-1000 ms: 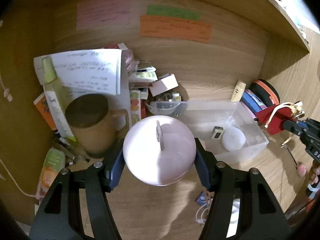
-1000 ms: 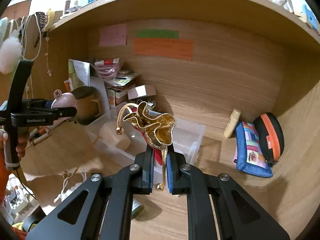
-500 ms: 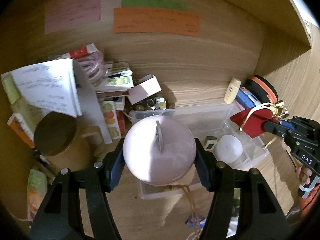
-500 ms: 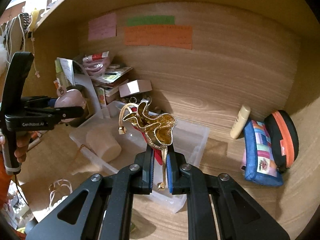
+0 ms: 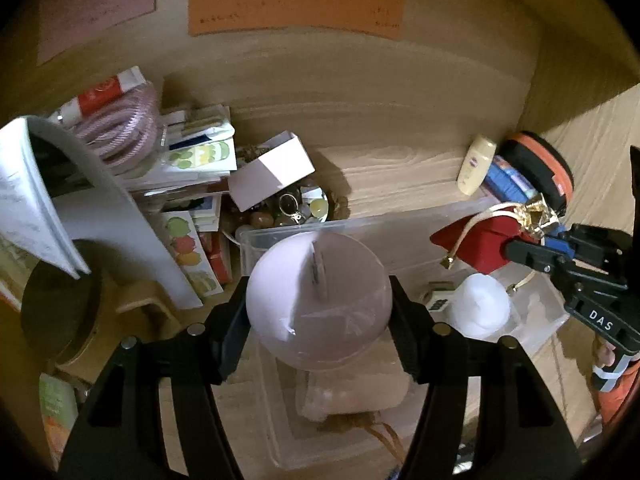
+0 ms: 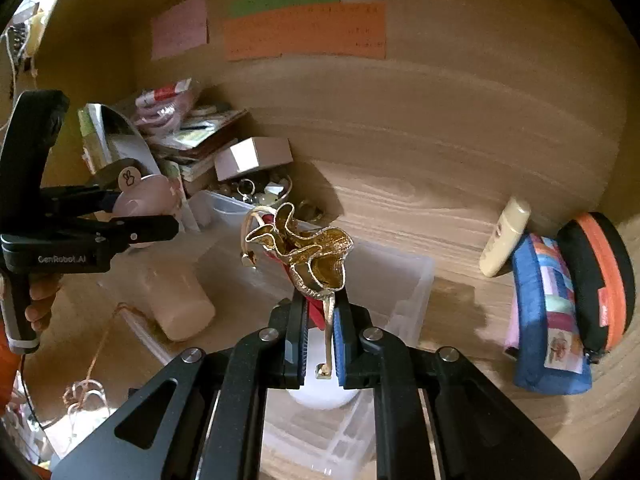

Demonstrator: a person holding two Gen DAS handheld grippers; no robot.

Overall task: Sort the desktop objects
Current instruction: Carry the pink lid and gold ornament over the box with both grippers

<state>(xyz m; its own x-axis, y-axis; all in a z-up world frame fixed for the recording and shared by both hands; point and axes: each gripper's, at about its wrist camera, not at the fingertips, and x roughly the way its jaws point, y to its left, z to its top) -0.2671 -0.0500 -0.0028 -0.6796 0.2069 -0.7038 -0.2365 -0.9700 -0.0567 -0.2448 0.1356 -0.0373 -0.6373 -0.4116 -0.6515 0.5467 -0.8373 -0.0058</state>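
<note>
My left gripper (image 5: 318,304) is shut on a round pale pink case (image 5: 316,300) and holds it above the left part of a clear plastic bin (image 5: 280,236). It also shows in the right wrist view (image 6: 144,200). My right gripper (image 6: 320,320) is shut on a red pouch with a gold ruffled top (image 6: 312,252) and holds it over the bin's (image 6: 416,276) right part; the pouch also shows in the left wrist view (image 5: 484,244). In the bin lie a pinkish block (image 5: 352,392), a white round object (image 5: 480,308) and a small dark item (image 5: 436,300).
A pile of books, papers and a white box (image 5: 272,172) stands at the back left, with a bowl of trinkets (image 5: 296,208). A brown lidded mug (image 5: 60,304) is at the left. A cream tube (image 6: 504,240), a blue pouch (image 6: 548,316) and an orange-black case (image 6: 600,280) lean at the right wall.
My left gripper has carried the pink case forward and right, from in front of the bin to above it. My right gripper has moved the pouch closer over the bin.
</note>
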